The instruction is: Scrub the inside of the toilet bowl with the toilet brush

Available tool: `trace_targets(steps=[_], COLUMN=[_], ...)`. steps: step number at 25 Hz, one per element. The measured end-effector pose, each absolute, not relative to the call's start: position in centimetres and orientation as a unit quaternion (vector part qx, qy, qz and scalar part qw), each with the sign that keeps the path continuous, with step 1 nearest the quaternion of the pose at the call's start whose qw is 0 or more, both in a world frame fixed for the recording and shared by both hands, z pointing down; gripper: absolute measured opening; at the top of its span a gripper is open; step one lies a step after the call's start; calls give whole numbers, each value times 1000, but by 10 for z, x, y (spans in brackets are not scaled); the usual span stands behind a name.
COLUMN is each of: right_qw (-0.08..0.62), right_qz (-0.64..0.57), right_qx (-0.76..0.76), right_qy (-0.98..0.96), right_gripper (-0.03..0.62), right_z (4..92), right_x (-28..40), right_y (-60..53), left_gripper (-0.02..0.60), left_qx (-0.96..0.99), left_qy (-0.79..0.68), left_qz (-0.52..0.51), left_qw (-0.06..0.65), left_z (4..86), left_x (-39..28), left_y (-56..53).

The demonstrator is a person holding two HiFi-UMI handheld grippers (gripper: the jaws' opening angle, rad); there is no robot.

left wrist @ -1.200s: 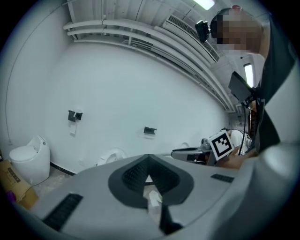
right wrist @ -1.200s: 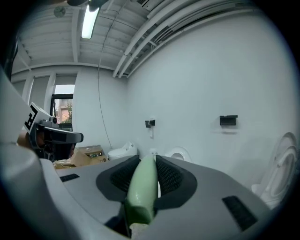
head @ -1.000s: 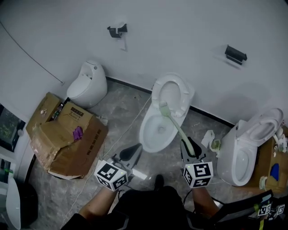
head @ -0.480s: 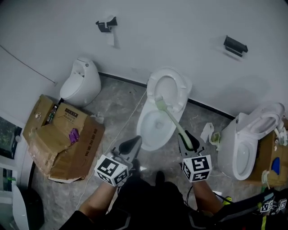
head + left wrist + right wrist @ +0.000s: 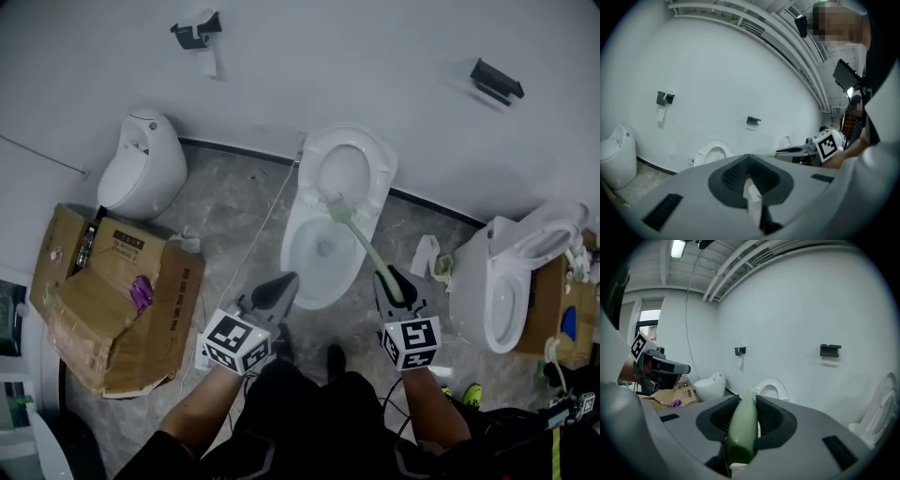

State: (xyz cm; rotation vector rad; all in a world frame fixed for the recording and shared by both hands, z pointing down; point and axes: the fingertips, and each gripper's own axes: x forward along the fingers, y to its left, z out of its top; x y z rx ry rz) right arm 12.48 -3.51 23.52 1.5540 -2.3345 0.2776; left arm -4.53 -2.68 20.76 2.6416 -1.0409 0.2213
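The toilet brush (image 5: 364, 246) is already at work. Its pale green head sits at the far inner edge of the toilet bowl (image 5: 305, 272), right below the raised seat (image 5: 343, 171). The long green handle slants back over the bowl toward the person. Scrubbing looks to be under way rather than finished. The head is high on the back wall, so the sides, the near wall and the bottom of the basin seem left to do, though nothing in the white bowl shows which parts have been cleaned. The handle's near end runs straight into the right gripper (image 5: 394, 281), which hangs just outside the bowl's near right rim. In the right gripper view the jaws are clamped on the green handle (image 5: 740, 430), which stands up between the ribbed pads and points at the seat. The left gripper (image 5: 281, 286) hangs near the bowl's near left rim without touching it. Its jaws are drawn together around nothing I can name, only a pale sliver in the seam between the pads. Farther out, a small white toilet (image 5: 141, 171) stands by the wall at the left, with crushed cardboard boxes (image 5: 103, 300) beside it. A second toilet (image 5: 502, 295) stands well apart to the right.
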Motion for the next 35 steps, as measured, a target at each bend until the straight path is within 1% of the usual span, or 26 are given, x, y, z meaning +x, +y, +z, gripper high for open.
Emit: trace_targets(steps=[9, 20, 35], right_qw=[178, 207, 264], right_qz=[110, 127, 164], right_qx=[555, 500, 461], right_qy=[-805, -831, -831], right_gripper=[117, 117, 117], right_z=[278, 359, 494], right_x=[98, 101, 96], right_y=[-61, -84, -96], left_gripper=[9, 9, 9], left_qx=[925, 894, 873], left_qy=[-331, -384, -417], left_qz=[86, 91, 101], left_qw=[167, 211, 233], left_z=[246, 320, 429], left_x=[-77, -63, -62], left_y=[-63, -91, -115])
